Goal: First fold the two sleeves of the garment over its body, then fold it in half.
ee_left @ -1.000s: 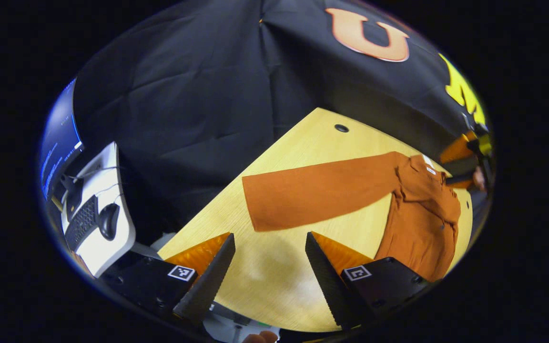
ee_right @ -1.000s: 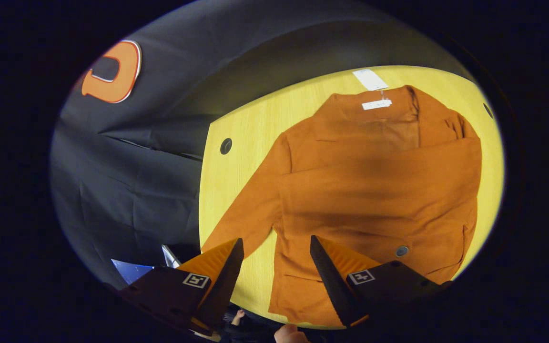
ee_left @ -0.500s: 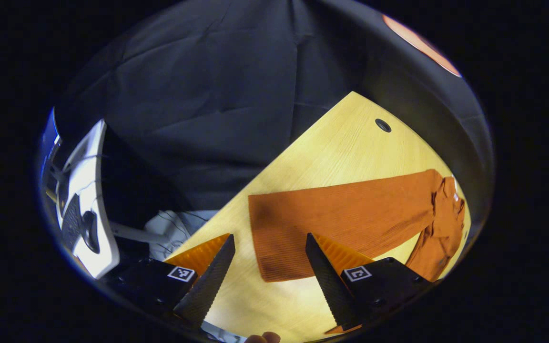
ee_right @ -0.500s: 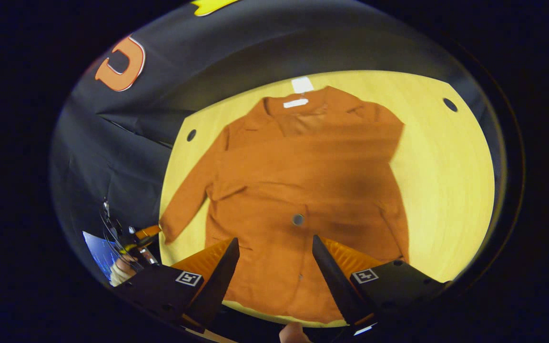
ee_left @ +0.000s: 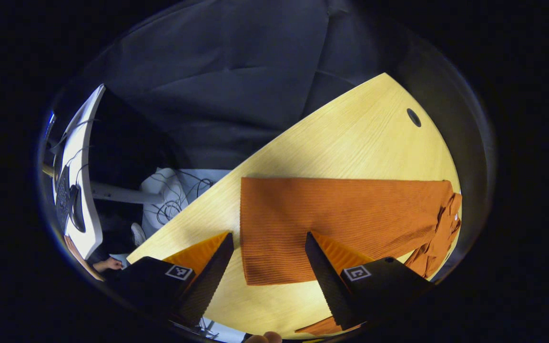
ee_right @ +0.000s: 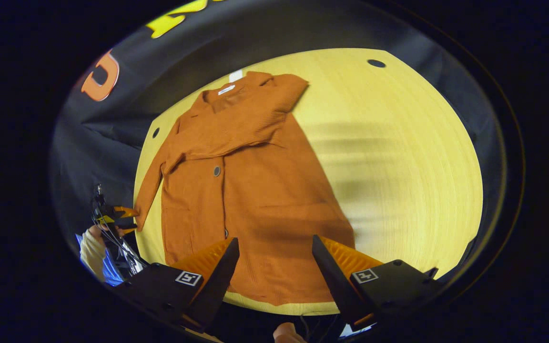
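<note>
**Both jaws spread over the orange garment, one sleeve folded, one not**

Left gripper [ee_left: 269, 259]: jaws spread wide, gripping nothing, hovering over the cuff end of the left sleeve [ee_left: 331, 224]. Cuff edge lying between the two fingers in the left gripper view, contact with the cloth impossible to tell. Sleeve stretched out flat and straight on the yellow wooden bench [ee_left: 346, 143], running away from the jaws toward the bunched body of the garment [ee_right: 250, 200] at the far right. Round cable hole [ee_left: 413, 117] in the bench beyond the sleeve. Past the bench edge, a white side desk [ee_left: 81, 190] with a keyboard and mouse, and a tangle of cables on the floor.

Right gripper [ee_right: 275, 267]: jaws likewise spread, empty, poised above the hem near the front edge of the bench. Garment lying flat, collar and a white tag toward the booth wall, buttons down the middle. Right sleeve [ee_right: 236, 133] folded across the chest, resting on the body. Other sleeve angled out to the side, its cuff just beside the far-off left gripper and the hand [ee_right: 92, 247] holding it.

No containers anywhere on the bench; garment lying directly on the wood.
</note>
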### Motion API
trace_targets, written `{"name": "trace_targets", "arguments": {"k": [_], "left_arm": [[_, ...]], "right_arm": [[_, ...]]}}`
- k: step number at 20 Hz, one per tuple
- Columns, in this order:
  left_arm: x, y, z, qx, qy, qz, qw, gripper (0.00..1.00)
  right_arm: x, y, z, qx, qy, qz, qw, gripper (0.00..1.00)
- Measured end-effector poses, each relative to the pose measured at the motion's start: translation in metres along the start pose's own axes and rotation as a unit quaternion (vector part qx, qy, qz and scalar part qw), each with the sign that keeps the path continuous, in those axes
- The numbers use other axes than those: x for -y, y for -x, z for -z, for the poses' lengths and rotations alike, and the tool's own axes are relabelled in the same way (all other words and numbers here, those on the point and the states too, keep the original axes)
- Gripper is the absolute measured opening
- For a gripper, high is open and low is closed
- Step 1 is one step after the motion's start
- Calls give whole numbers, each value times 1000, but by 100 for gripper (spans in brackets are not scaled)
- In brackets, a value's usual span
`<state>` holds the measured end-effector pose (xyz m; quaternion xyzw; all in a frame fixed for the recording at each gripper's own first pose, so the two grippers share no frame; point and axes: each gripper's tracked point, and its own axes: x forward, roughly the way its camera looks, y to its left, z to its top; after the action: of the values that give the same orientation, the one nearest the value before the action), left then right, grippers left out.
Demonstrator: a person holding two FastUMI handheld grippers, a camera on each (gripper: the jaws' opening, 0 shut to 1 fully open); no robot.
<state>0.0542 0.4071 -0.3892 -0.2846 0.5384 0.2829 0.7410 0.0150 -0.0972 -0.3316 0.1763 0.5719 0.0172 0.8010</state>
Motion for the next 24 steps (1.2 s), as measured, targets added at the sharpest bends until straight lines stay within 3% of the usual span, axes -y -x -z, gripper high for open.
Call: {"name": "trace_targets", "arguments": {"k": [7, 17, 18, 19, 20, 21, 22, 23, 24], "left_arm": [[3, -2, 1, -36, -13, -15, 999, 96], [5, -3, -2, -67, -16, -13, 998, 93], [7, -6, 0, -68, -18, -12, 997, 83], [8, -4, 0, -70, -20, -9, 997, 86], [9, -5, 2, -70, -19, -8, 997, 77], [11, -4, 1, -71, -19, -7, 997, 55], [13, -4, 2, -73, -23, -6, 997, 55], [17, -6, 3, -75, -24, -3, 997, 47], [24, -6, 2, -78, -25, 2, 997, 47]], "right_arm": [[48, 13, 25, 2, -39, 9, 999, 98], [70, 19, 48, -10, -54, 11, 998, 98], [71, 19, 50, -12, -55, 12, 998, 98], [72, 18, 50, -14, -58, 11, 998, 98], [72, 16, 49, -14, -60, 11, 998, 98], [72, 16, 48, -14, -61, 9, 998, 98], [72, 16, 49, -14, -62, 8, 998, 94], [72, 16, 48, -15, -64, 8, 998, 94], [73, 17, 50, -16, -64, 8, 998, 98]]}}
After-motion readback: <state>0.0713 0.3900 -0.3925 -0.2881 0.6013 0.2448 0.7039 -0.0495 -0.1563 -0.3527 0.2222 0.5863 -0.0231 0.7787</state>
